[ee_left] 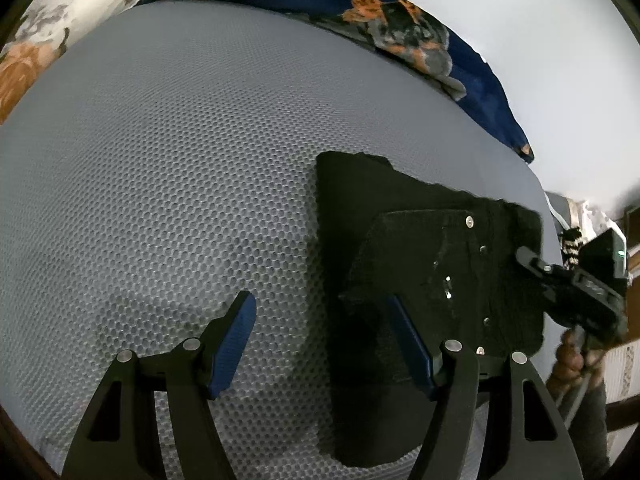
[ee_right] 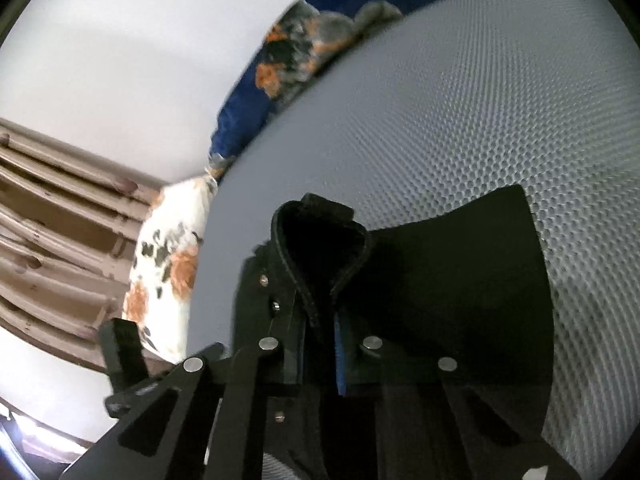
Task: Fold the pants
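Grey honeycomb mattress [ee_left: 168, 152] carries the black pants [ee_left: 420, 272], already partly folded and lying near its right edge, with a floral blanket [ee_left: 400, 20] bunched along the far edge. Right gripper [ee_right: 320, 344] has its fingers pinched on the waistband, while the left gripper [ee_left: 320, 340] hangs wide and empty, one finger over the pants' near edge. Judging by this, lift the waistband evenly and keep layers aligned.

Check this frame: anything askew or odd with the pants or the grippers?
Nothing damaged. The black pants lie part-folded on the grey mesh mattress. The right gripper is shut on the waistband, which bunches upward. The left gripper hangs open, straddling the pants' edge.
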Demonstrator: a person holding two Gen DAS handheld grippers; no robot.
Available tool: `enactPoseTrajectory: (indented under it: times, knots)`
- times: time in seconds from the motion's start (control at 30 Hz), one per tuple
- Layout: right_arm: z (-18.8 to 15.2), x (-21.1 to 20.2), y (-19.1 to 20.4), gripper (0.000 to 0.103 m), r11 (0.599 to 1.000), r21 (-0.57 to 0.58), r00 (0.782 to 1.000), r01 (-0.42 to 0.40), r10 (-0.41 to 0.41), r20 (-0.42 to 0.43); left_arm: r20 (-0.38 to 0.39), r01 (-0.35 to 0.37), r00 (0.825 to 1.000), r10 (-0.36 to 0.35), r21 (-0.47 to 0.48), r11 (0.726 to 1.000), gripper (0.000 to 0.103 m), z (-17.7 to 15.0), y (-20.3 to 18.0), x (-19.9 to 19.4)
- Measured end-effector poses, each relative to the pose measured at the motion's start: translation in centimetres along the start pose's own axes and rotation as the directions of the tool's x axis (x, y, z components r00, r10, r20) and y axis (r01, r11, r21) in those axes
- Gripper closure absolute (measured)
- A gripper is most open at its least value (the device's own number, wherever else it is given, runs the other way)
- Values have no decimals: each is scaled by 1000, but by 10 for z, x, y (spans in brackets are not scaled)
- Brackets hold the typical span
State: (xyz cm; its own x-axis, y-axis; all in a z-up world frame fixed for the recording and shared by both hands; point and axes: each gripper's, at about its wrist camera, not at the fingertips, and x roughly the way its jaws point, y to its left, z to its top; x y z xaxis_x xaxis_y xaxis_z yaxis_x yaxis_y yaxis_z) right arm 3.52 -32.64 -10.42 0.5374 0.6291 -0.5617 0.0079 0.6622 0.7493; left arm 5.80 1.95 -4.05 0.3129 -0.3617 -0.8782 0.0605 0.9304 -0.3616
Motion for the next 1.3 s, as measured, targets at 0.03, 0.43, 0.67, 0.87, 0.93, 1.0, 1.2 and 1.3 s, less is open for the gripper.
enactPoseTrajectory:
  times: [0.03, 0.43, 0.67, 0.87, 0.93, 1.0, 1.2, 1.3]
  knots:
    - [-1, -6, 6, 93, 1000, -9, 1000, 12, -12, 18, -1, 2, 1000, -2, 7, 1000, 34, 0, -3, 1]
    - [-10, -67, -28, 93, 982, 109, 975, 157, -171, 142, 42, -5, 999, -1, 151, 988, 34, 4, -42, -4]
    - [-14, -55, -53, 82, 953, 126, 952, 275, -288, 100, -15, -36, 999, 40, 191, 981, 34, -1, -51, 26]
    - [-21, -61, -37, 77, 935, 80, 930, 345, -352, 103, -43, -69, 996, 81, 240, 968, 34, -11, -53, 44]
    - [-28, -66, -33, 77, 931, 69, 925, 360, -365, 108, -61, -55, 996, 72, 246, 968, 34, -13, -52, 42]
    - [-35, -72, -28, 77, 925, 59, 919, 374, -379, 111, -67, -47, 996, 67, 254, 966, 34, -18, -51, 39]
    - [-55, -86, -17, 77, 923, 40, 917, 383, -385, 108, -87, -29, 995, 56, 291, 956, 34, -39, -52, 30]
    - [-66, -88, -11, 79, 924, 14, 919, 383, -382, 93, -99, -13, 994, 44, 293, 956, 34, -47, -50, 26]
